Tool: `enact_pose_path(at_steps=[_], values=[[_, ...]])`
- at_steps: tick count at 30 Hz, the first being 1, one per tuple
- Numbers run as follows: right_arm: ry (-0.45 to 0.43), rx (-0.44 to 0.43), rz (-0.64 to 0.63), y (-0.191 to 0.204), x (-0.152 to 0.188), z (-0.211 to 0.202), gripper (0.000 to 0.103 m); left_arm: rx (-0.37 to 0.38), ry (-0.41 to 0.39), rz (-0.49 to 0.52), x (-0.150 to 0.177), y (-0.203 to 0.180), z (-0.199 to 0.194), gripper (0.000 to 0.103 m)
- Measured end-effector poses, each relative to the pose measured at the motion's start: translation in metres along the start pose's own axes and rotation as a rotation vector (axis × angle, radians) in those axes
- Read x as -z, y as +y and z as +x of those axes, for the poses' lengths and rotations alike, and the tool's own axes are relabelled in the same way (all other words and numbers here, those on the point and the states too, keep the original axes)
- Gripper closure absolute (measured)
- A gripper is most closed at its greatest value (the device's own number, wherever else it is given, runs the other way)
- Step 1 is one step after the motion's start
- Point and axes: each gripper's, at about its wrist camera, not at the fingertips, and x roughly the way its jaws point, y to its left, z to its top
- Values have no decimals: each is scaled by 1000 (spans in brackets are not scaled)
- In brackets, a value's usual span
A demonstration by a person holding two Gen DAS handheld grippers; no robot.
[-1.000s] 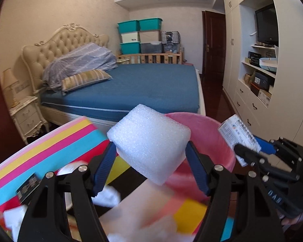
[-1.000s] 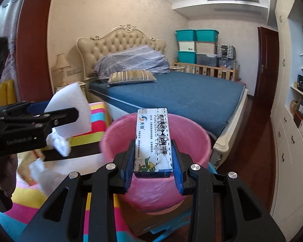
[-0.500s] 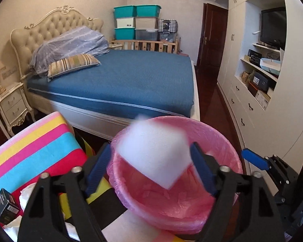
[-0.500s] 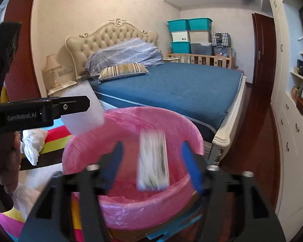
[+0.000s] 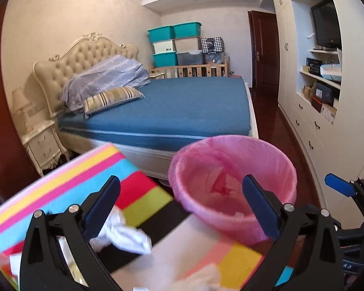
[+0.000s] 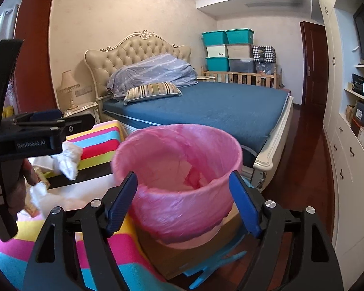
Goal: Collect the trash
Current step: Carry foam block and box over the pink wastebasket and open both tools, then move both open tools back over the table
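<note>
Over the pink bin (image 6: 179, 169), right tongs (image 6: 183, 201) hang spread and empty; left tongs (image 5: 180, 206) likewise, beside it.

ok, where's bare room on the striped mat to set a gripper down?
Free: the stripes toward the bed-side edge of the striped mat, and the pale patch just before the pink bin. Crowded: crumpled tissue by the left gripper and more white scraps along the near edge.
</note>
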Motion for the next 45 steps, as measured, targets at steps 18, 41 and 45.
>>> enact_pose_path(at_steps=[18, 41, 45], values=[[62, -61, -92, 65, 23, -31, 18, -89, -27, -127, 78, 55, -117, 5], [232, -148, -213, 173, 28, 25, 18, -284, 116, -257, 168, 177, -189, 5], [273, -111, -244, 180, 27, 35, 21, -264, 135, -251, 168, 178, -180, 6]])
